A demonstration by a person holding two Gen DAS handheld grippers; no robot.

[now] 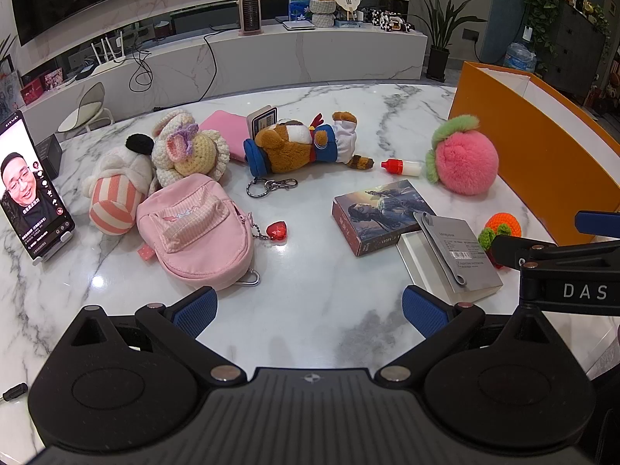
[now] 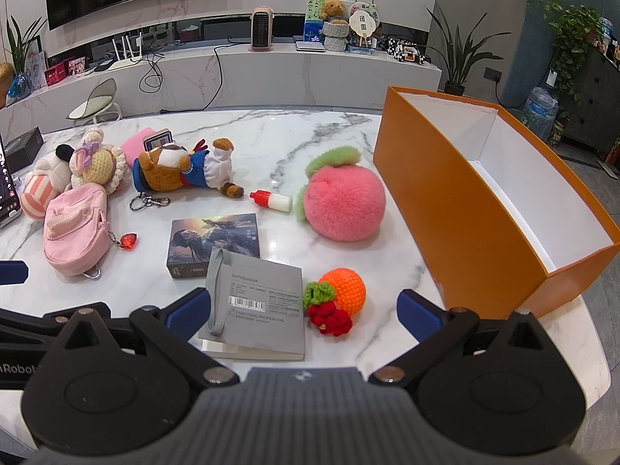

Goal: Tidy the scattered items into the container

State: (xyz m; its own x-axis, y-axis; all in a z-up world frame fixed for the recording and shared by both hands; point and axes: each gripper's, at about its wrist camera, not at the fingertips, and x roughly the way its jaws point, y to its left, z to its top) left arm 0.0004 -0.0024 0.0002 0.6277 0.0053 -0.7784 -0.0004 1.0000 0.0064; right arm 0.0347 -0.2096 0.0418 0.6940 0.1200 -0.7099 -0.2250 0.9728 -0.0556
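Observation:
An orange box with a white inside stands open at the table's right. Scattered on the marble lie a pink peach plush, a crochet orange, a grey notebook, a card box, a red-capped bottle, a bear plush, a pink mini backpack, a crochet bunny and a striped plush. My right gripper is open above the notebook and the crochet orange. My left gripper is open over bare marble in front of the backpack.
A phone on a stand plays video at the left table edge, with a black box behind it. A pink wallet lies behind the bear. The table's rounded edge runs near the box's front corner.

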